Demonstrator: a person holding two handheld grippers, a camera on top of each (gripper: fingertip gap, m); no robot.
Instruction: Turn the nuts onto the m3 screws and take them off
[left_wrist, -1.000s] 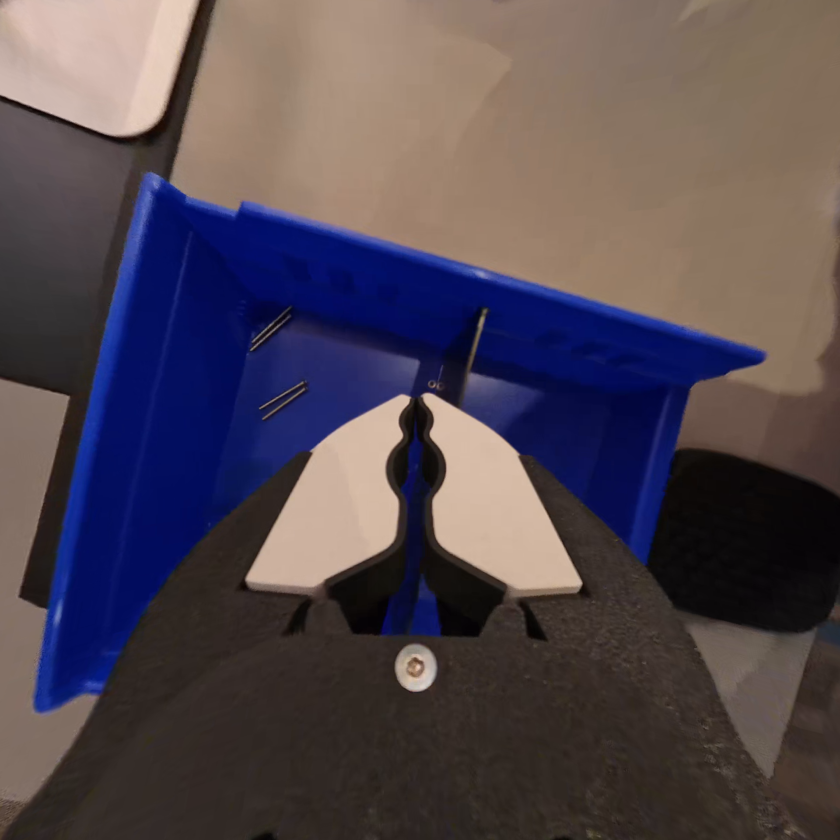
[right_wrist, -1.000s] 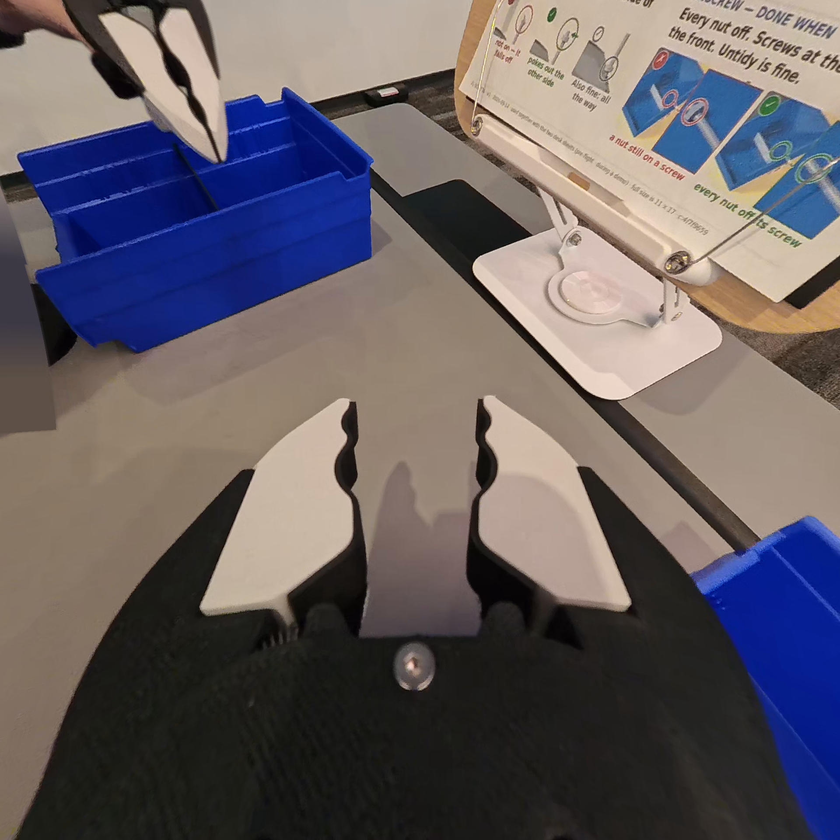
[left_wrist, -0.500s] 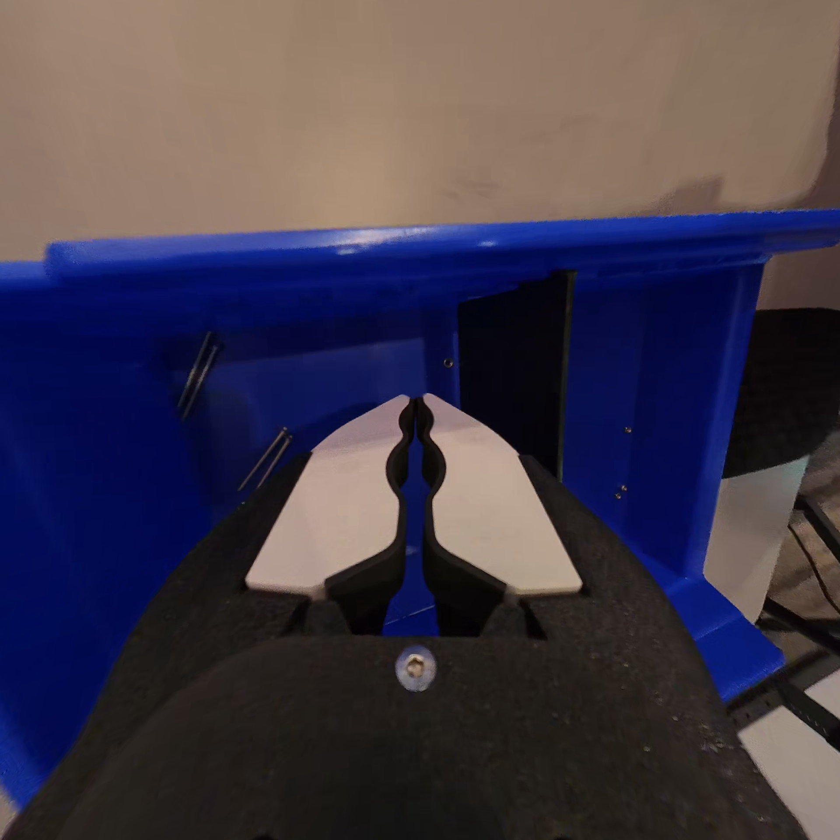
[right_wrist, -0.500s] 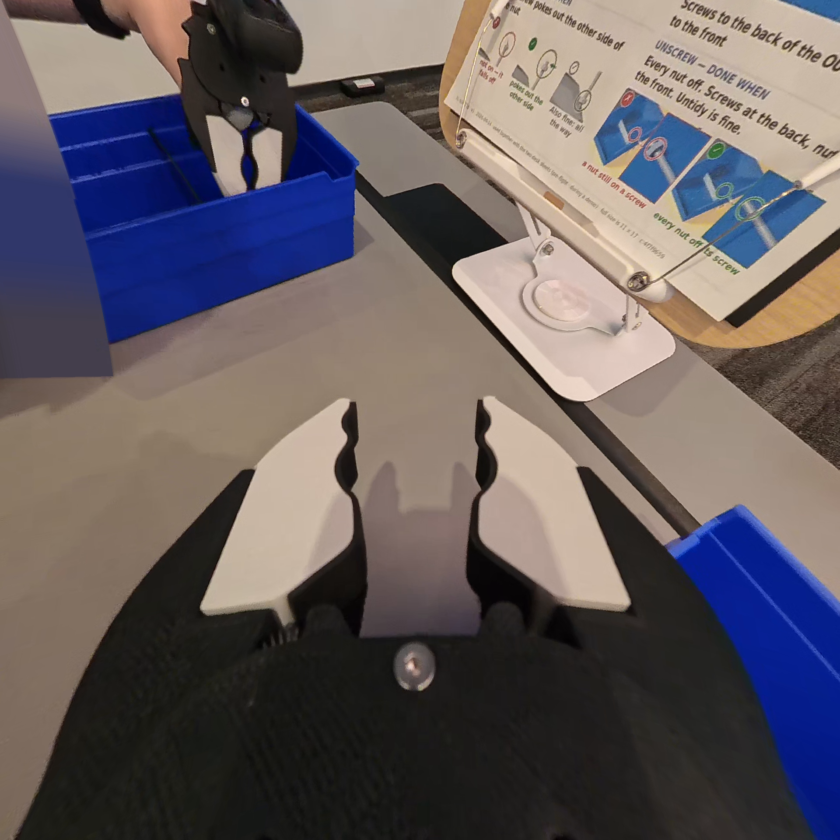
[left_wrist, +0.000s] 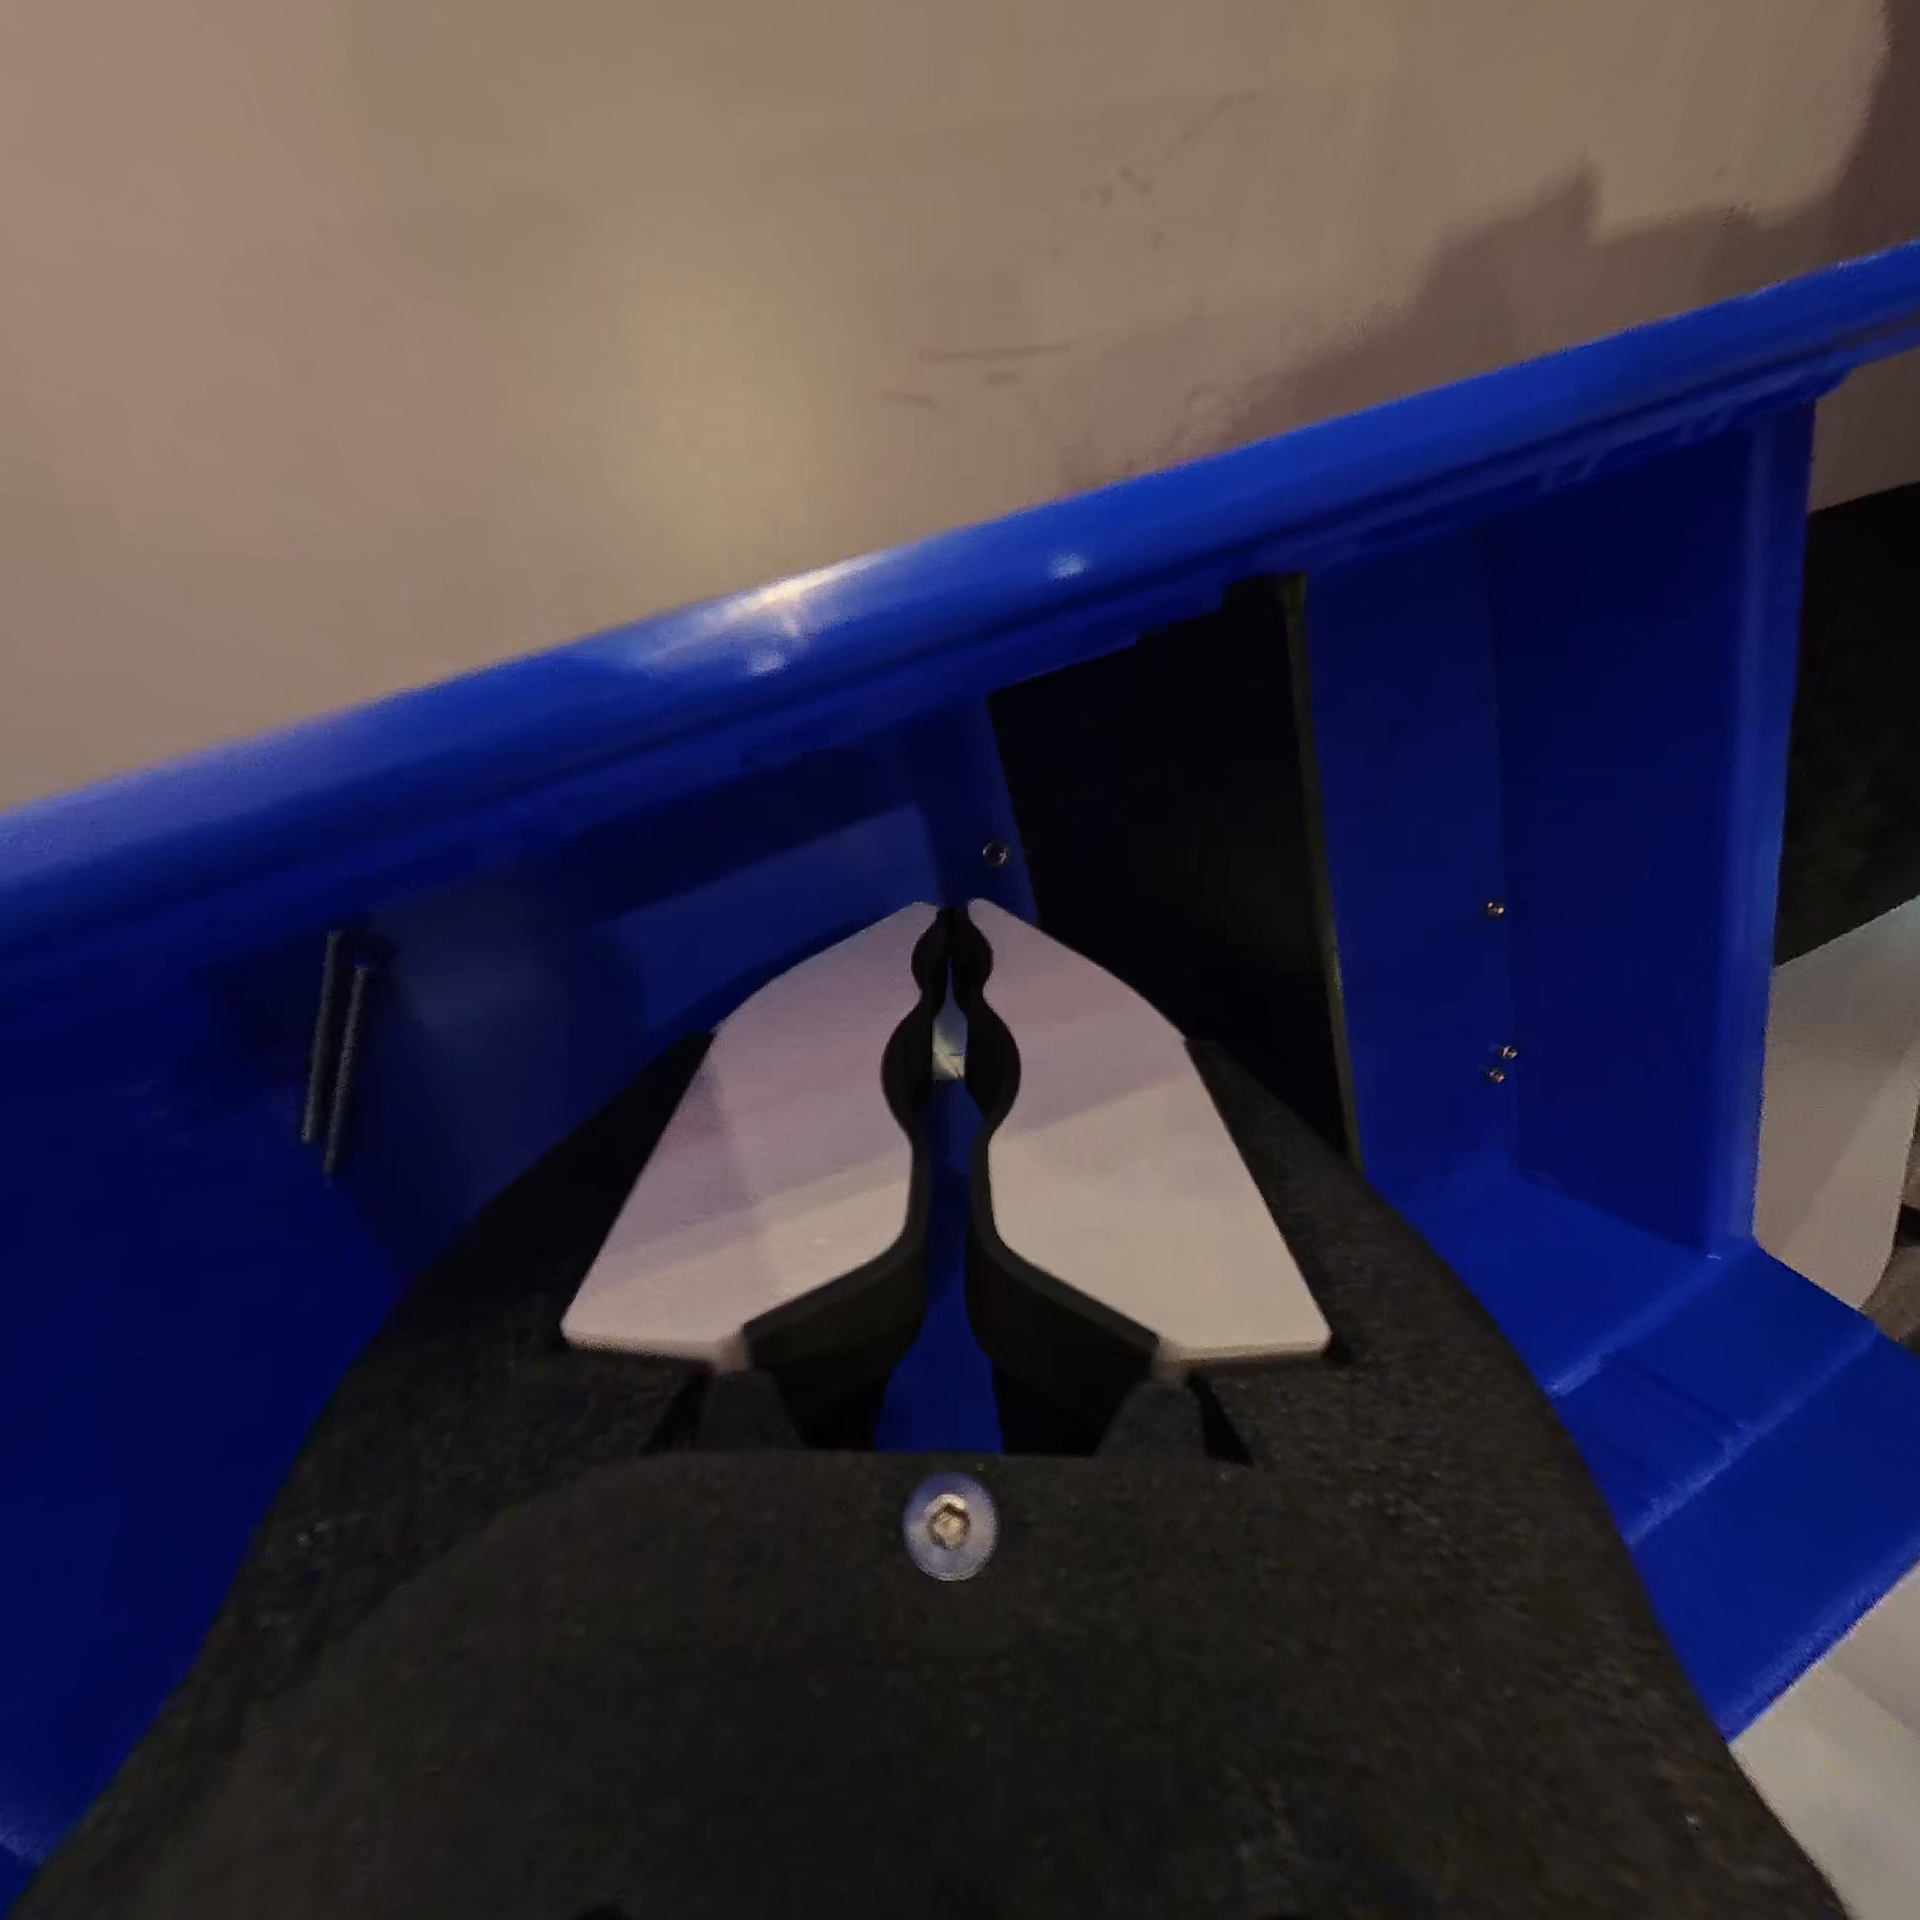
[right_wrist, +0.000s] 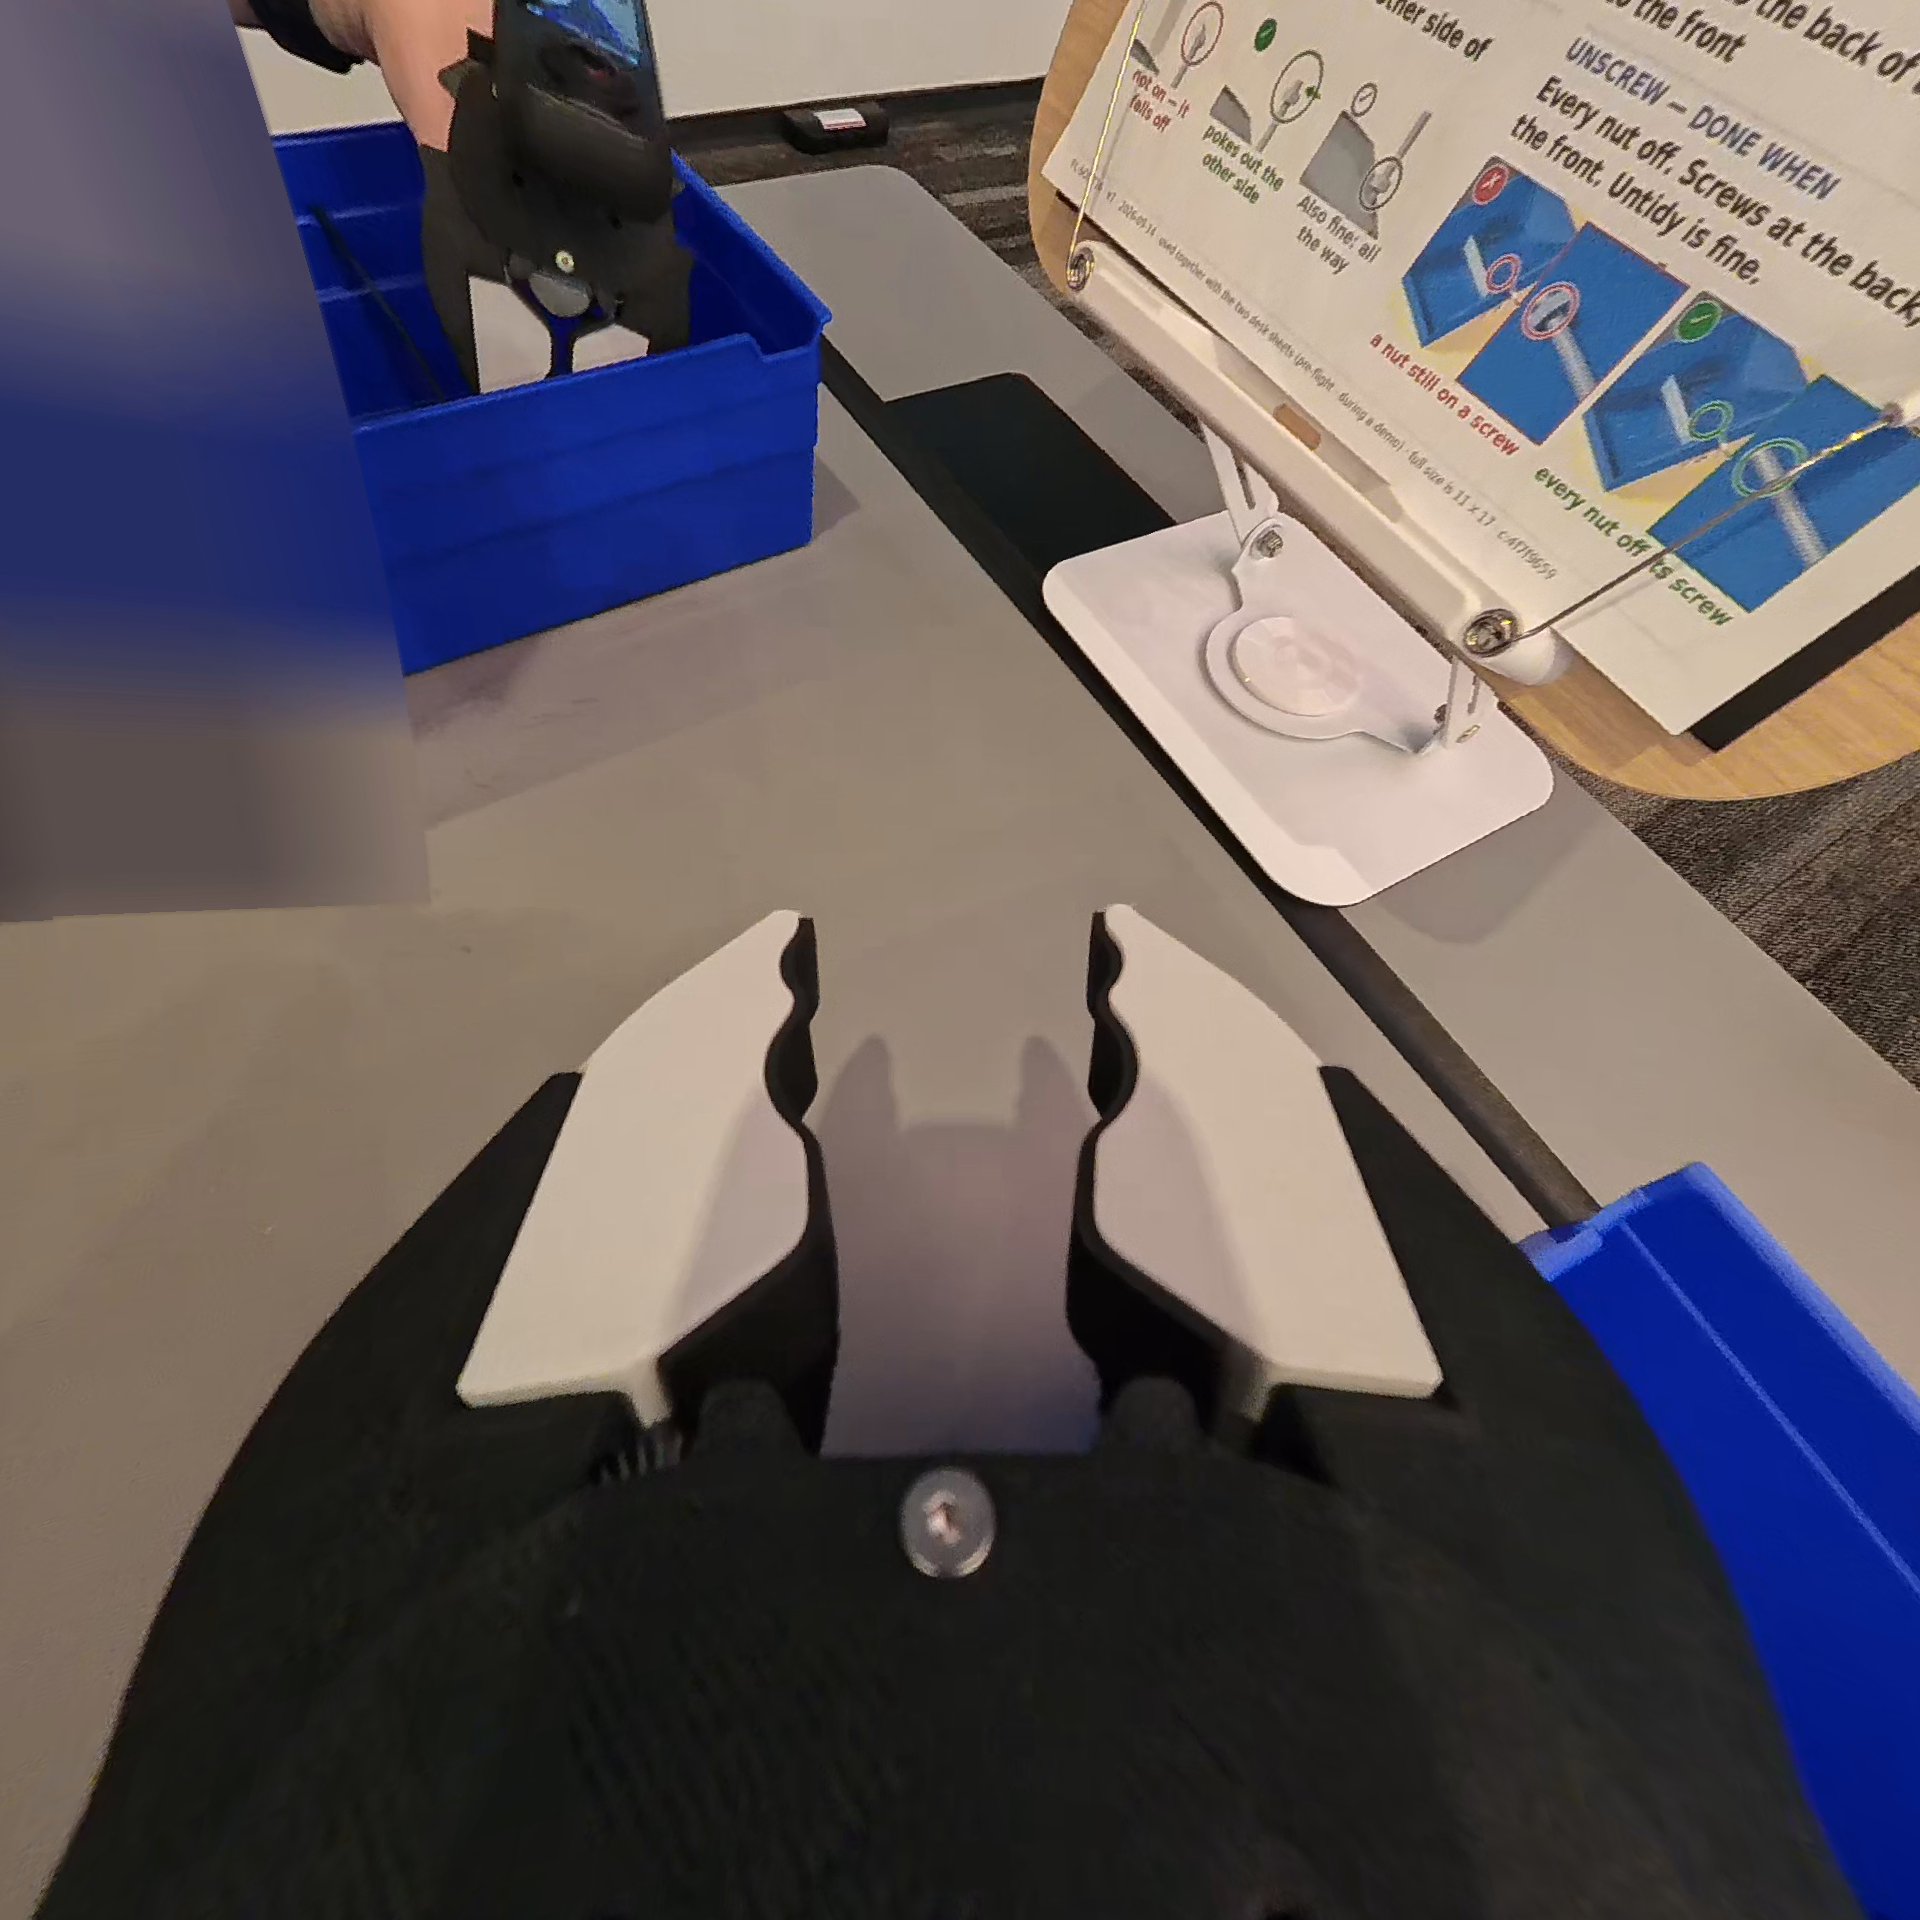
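Left gripper (left_wrist: 951, 914) inside blue bin (left_wrist: 727, 665), jaws pinched together, nothing visibly held; screws (left_wrist: 338, 1039) at its left wall, nuts (left_wrist: 1496, 1065) right of divider (left_wrist: 1174, 831); right gripper (right_wrist: 951, 925) wide, empty, over table (right_wrist: 727, 790).

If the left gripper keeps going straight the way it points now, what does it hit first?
Probably the blue bin. The left gripper, jaws shut, points into it, at the inner blue surface just left of the black divider. A small nut sits just beyond the tips, slightly right. Depth is unclear.
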